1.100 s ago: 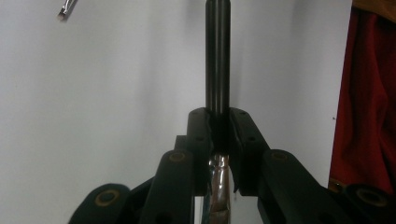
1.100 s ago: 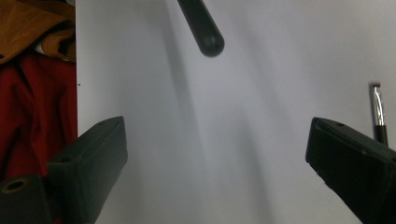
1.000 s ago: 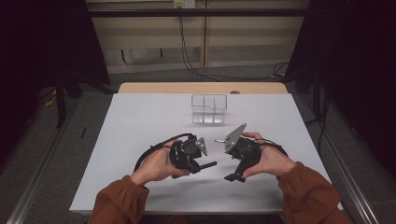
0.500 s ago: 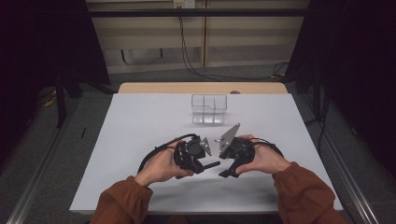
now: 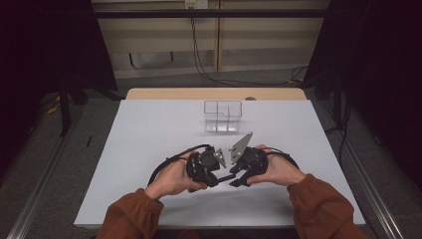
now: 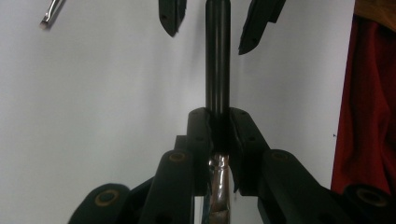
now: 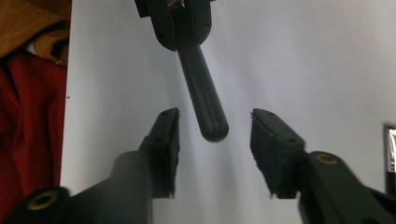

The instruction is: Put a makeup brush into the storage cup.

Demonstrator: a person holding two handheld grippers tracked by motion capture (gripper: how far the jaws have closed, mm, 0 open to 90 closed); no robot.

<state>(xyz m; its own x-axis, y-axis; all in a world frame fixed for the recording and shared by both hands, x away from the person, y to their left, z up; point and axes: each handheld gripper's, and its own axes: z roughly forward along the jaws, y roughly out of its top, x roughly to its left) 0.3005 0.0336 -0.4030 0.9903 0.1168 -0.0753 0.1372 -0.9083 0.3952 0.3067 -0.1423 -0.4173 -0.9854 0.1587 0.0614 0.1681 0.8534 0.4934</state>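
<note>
Left gripper [image 6: 218,135] clamped on black-handled brush [image 6: 217,60] above the surface [image 5: 149,134]. Right gripper [image 7: 215,140] jaws closing around the handle end, not yet touching. Handover half done; clear organizer [image 5: 222,116] untouched.

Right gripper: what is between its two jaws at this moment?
The rounded end of a black handle, which the left gripper clamps, lies between the right gripper jaws, which have just been closing; gaps remain on both sides, in the right gripper view.
</note>
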